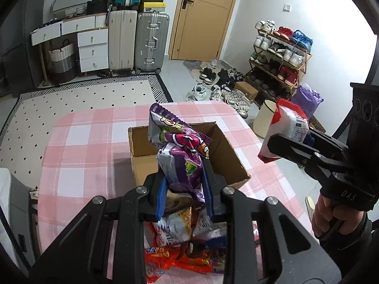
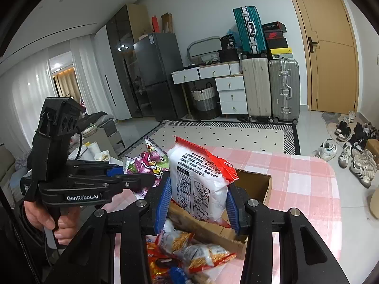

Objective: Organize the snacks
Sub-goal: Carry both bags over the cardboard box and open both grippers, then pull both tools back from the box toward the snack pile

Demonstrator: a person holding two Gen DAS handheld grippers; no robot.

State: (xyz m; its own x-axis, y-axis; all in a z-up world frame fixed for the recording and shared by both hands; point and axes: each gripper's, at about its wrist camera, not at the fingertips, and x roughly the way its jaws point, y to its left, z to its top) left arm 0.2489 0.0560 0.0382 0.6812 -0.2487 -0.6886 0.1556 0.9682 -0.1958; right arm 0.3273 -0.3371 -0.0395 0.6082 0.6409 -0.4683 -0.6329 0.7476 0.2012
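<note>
1. My left gripper (image 1: 184, 189) is pinching purple snack packets (image 1: 182, 156). They look like two or three bunched together, but I cannot count them exactly. They hang above the near wall of the cardboard box (image 1: 142, 146), which sits around the middle of the pink checked table (image 1: 83, 142).
2. There is one box, and the floor I can see inside it is bare. I judge the sorting to be barely started, with nothing yet dropped in.
3. A loose pile of snacks (image 1: 180, 241) lies at the table's near edge, just in front of the box. I make out roughly four or five packets, red, orange and silver, overlapping too much for a firm count.
4. My right gripper (image 2: 197, 203) is clamped on one white-and-red packet (image 2: 199, 184), held upright over the box's near right corner.
5. What is left, as I see it, is to release both loads into the box and then clear the pile.
</note>
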